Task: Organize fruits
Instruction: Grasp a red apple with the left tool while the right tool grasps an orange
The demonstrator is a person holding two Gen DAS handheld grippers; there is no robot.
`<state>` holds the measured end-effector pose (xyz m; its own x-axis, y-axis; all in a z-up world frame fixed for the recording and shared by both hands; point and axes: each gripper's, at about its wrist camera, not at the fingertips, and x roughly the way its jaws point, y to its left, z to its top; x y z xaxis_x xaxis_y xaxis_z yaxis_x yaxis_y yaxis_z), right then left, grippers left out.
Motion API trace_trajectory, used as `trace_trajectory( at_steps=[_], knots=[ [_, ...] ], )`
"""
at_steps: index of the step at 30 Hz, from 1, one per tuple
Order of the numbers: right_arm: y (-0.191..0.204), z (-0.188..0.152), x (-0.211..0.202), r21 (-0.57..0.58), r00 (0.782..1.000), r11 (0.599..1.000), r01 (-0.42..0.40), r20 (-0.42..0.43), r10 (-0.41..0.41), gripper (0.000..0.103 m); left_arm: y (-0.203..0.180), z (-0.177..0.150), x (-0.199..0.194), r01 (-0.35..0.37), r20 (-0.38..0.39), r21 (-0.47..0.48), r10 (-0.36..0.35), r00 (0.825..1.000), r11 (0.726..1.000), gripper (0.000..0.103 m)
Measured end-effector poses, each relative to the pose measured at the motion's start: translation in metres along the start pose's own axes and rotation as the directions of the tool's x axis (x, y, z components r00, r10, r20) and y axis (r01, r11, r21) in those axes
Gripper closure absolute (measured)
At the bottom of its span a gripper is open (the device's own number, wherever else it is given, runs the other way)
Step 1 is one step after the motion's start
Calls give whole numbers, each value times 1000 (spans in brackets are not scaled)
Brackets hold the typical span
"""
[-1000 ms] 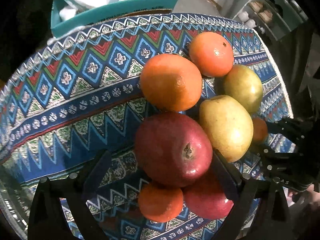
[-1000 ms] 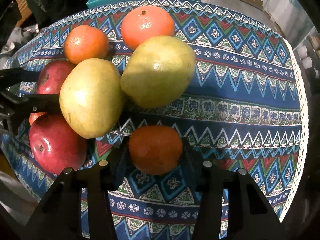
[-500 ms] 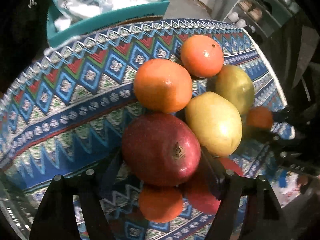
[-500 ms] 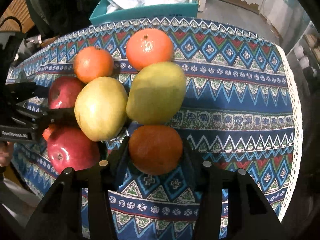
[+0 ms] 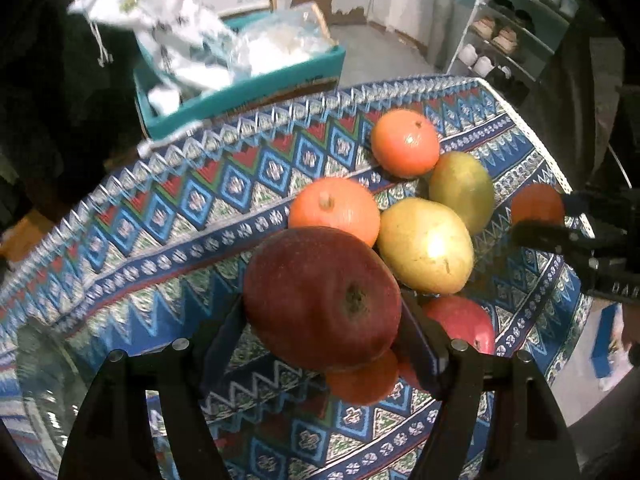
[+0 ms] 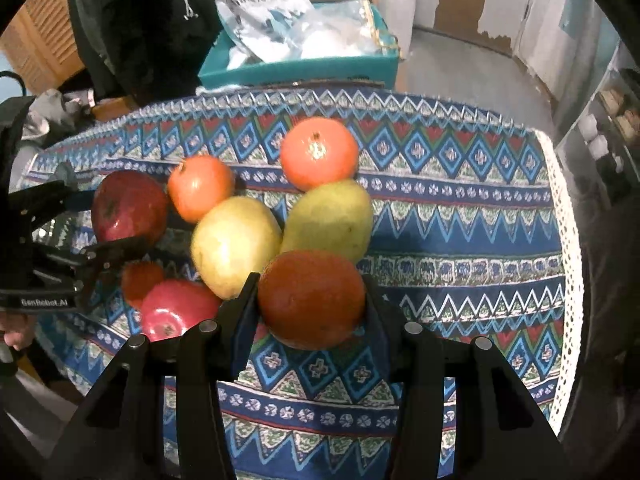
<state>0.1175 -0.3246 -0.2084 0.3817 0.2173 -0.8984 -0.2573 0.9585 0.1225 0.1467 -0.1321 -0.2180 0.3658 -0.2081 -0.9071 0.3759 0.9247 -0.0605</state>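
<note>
Left tongs (image 5: 322,320) clamped on a large dark red apple (image 5: 322,298), one finger against each flank, fruit raised off the blue patterned cloth of the tabletop (image 5: 168,216). Right tongs (image 6: 312,300) clamped on a dull orange round tangerine (image 6: 311,299), likewise pinched from both sides, held just in front of two yellow-green pears (image 6: 236,250), (image 6: 330,218). Behind the pears, two brighter orange tangerines (image 6: 200,192), (image 6: 319,153) resting on the cloth. Below the left tongs, a second red apple (image 6: 176,308) and a small orange fruit (image 6: 140,280), close together. Beyond the tabletop's far edge, a teal box (image 6: 298,68) stuffed with plastic bags.
</note>
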Motion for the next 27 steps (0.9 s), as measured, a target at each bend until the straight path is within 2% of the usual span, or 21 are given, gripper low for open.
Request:
trace_trajectory(
  at_steps=[6,13,27],
  knots=[
    [17,1,-21,-23,999,1000,9,51,-8,55,4,-4,-24,9,48,-25,-7,999,1000,26],
    [34,11,-46,-38,993,999,-17,115,21,55,7,-11,-53,-9,95,-35,12,995,999,26],
    [72,29,-99,-94,969,995,-41,239,62,55,14,-22,-125,-37,200,-53,47,979,998,26]
  ],
)
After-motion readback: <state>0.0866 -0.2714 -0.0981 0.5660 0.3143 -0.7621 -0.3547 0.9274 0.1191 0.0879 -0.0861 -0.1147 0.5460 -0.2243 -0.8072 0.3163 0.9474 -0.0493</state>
